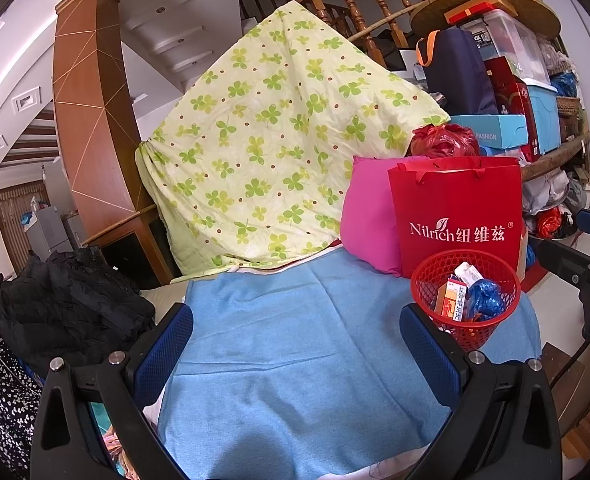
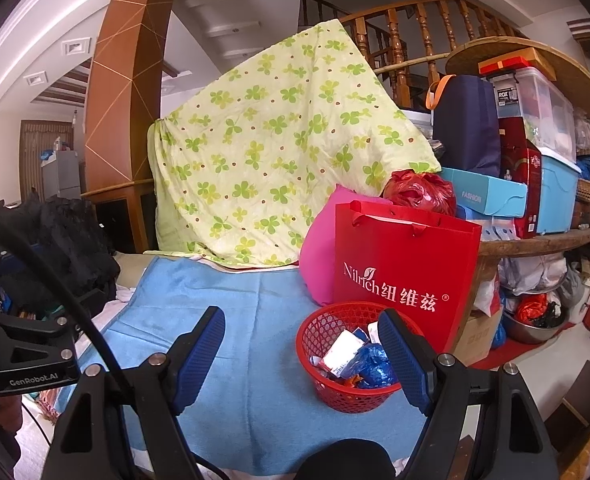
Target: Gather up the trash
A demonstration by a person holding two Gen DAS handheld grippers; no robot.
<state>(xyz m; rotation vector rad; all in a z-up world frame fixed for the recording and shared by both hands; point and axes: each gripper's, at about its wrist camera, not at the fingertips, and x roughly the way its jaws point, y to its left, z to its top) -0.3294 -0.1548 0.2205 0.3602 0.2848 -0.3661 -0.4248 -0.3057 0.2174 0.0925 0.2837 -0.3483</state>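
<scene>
Both grippers hover over the blue towel (image 1: pixel 295 344), nothing held. Left gripper (image 1: pixel 295 340): jaws wide, only towel between them. Right gripper (image 2: pixel 301 356): jaws wide too, empty; its right finger (image 2: pixel 403 364) sits in front of the basket in the right wrist view, whether it touches I cannot tell.

Trash sits in the red mesh basket (image 2: pixel 315 332), upright on the towel's right part, just in front of the red paper bag (image 2: pixel 407 272). Inside: a crumpled blue plastic bag (image 1: pixel 485 300), an orange-white medicine box (image 1: pixel 453 300) standing tilted, white wrappers (image 2: pixel 341 350).

A pink cushion (image 1: pixel 365 220) leans left of the red bag. A green clover blanket (image 1: pixel 279 148) is draped behind. Black clothing (image 1: pixel 71 308) is piled at the towel's left.
</scene>
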